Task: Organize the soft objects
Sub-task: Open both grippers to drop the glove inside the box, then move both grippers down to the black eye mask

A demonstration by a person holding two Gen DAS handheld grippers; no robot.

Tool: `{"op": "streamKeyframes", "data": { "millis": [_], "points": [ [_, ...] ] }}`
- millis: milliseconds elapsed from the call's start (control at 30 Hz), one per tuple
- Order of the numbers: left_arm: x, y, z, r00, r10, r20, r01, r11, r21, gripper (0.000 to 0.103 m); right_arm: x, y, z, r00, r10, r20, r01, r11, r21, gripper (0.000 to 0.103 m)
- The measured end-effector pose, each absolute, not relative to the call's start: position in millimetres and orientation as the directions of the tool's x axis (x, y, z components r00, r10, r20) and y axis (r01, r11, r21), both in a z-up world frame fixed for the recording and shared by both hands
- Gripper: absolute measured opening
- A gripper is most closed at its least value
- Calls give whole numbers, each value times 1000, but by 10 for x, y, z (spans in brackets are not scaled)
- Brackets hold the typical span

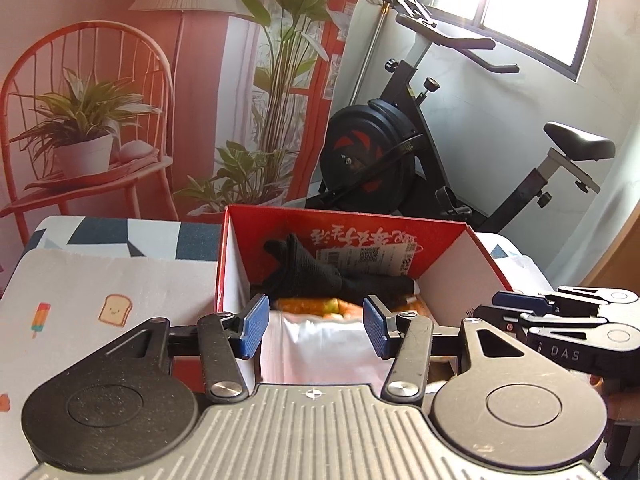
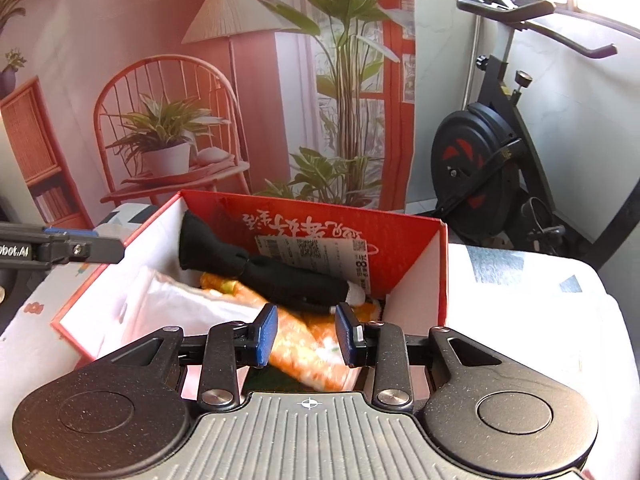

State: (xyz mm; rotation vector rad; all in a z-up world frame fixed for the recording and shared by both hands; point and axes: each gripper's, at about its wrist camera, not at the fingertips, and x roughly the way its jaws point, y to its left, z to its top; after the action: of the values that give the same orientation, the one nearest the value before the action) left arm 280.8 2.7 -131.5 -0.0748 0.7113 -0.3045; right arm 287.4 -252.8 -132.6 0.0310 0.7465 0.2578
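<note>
Both tools, the left tool (image 1: pixel 315 326) and the right tool (image 2: pixel 306 334), are hovering parted and empty-handed while we are judging it best to press the orange plush (image 2: pixel 308 354) and black cloth (image 2: pixel 280 276) deeper into the red box (image 2: pixel 438 264) at frame centre.
</note>
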Motion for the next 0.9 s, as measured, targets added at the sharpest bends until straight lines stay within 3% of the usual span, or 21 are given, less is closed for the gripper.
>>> {"op": "streamKeyframes", "data": {
  "millis": [533,900],
  "points": [
    [1981,123,-1659,657,-334,-676,263,942,-210,55,1931,-2631,-1341,726,278,-629,-217,961,174,31],
    [1911,72,-2122,599,-310,-738,215,950,-225,55,1635,-2477,-1953,642,286,-711,-192,958,211,31]
  ]
}}
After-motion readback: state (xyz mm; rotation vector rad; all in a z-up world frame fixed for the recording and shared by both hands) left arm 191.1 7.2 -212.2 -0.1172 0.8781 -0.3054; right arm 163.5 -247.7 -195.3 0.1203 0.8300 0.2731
